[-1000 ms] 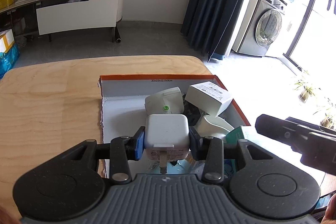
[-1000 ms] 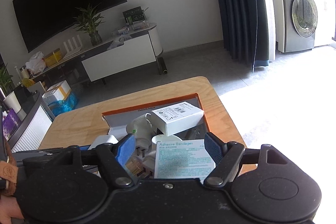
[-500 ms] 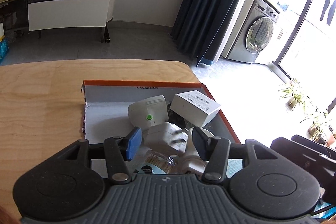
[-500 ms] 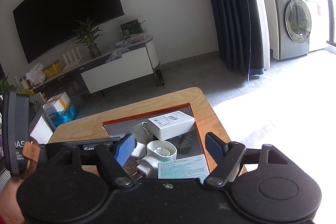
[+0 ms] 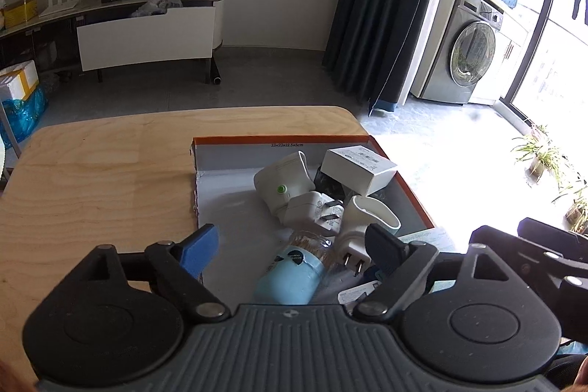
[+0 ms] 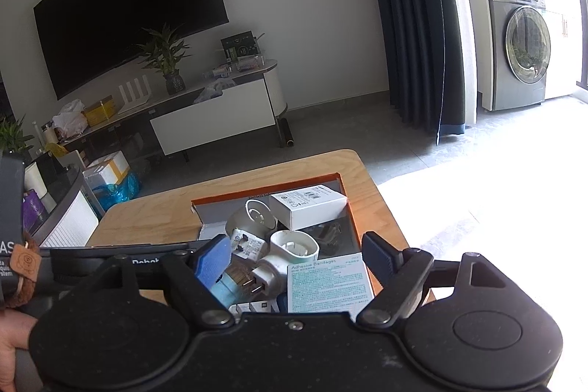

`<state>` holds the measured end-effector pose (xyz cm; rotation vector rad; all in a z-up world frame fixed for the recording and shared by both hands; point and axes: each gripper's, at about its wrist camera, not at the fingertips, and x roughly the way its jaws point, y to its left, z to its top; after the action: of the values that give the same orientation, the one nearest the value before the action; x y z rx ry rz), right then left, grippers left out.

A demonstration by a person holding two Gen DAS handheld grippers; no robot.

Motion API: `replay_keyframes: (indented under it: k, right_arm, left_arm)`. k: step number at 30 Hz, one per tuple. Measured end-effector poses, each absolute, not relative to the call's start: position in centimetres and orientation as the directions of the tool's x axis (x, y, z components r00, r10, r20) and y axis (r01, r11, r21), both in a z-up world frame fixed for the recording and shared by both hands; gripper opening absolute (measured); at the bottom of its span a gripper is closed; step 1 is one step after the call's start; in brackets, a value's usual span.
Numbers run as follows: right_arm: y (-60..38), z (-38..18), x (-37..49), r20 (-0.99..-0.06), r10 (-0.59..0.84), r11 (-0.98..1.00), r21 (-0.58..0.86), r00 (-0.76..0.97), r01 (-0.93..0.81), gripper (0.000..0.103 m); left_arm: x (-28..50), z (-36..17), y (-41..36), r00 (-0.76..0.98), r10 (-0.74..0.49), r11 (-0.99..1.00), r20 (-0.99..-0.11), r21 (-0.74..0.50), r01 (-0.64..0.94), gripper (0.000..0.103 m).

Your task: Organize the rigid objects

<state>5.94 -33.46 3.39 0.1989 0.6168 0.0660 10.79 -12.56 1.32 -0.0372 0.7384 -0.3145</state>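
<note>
While its jaws had just been opening, the left claw (image 5: 292, 241) stood wide apart and empty above the orange-edged box (image 5: 279, 139) on the wooden tabletop (image 5: 103, 171). Inside the box the white charger (image 5: 312, 212) lay on its side against a white plug adapter (image 5: 367, 219). Beside it, the right claw (image 6: 296, 252) had also been opening and gripped nothing.

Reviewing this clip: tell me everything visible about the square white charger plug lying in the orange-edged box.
The white charger plug is a rounded square block of glossy plastic lying on its side in the box, its metal prongs pointing right toward the white cup-shaped adapter. It leans against the white device with a green button behind it. No claw touches it. The right wrist view shows its printed label face.
</note>
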Motion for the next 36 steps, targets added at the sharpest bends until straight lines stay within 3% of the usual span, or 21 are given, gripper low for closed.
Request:
replay_keyframes:
  k: [2,5,19,26,36]
  right_arm:
    - [-33.5,3.4,5.4,-0.571,0.118,0.981,0.194,0.813,-0.006,0.095]
    - [-33.6,3.3,4.6,-0.579,0.122,0.982,0.187,0.806,-0.014,0.096]
    - [-34.7,2.2,0.3,-0.617,0.117,0.985,0.173,0.778,-0.010,0.100]
    - [-34.1,1.4,-1.0,-0.603,0.099,0.992,0.119,0.791,-0.034,0.100]
    - [-34.0,1.2,-1.1,-0.660,0.080,0.995,0.095,0.747,-0.022,0.102]
  left_arm:
    - [9.8,1.5,-12.5,0.706,-0.270,0.960,-0.654,-0.124,0.253,0.100]
    - [8.4,1.7,-12.4,0.716,-0.244,0.966,-0.654,-0.099,0.239,0.103]
    - [3.2,0.6,-12.7,0.727,-0.121,0.992,-0.676,-0.051,0.117,0.103]
    - [1.9,-0.7,-12.8,0.715,-0.134,0.990,-0.686,-0.061,0.127,0.103]
    - [1.3,-0.7,-13.1,0.718,-0.141,0.989,-0.682,-0.059,0.138,0.103]
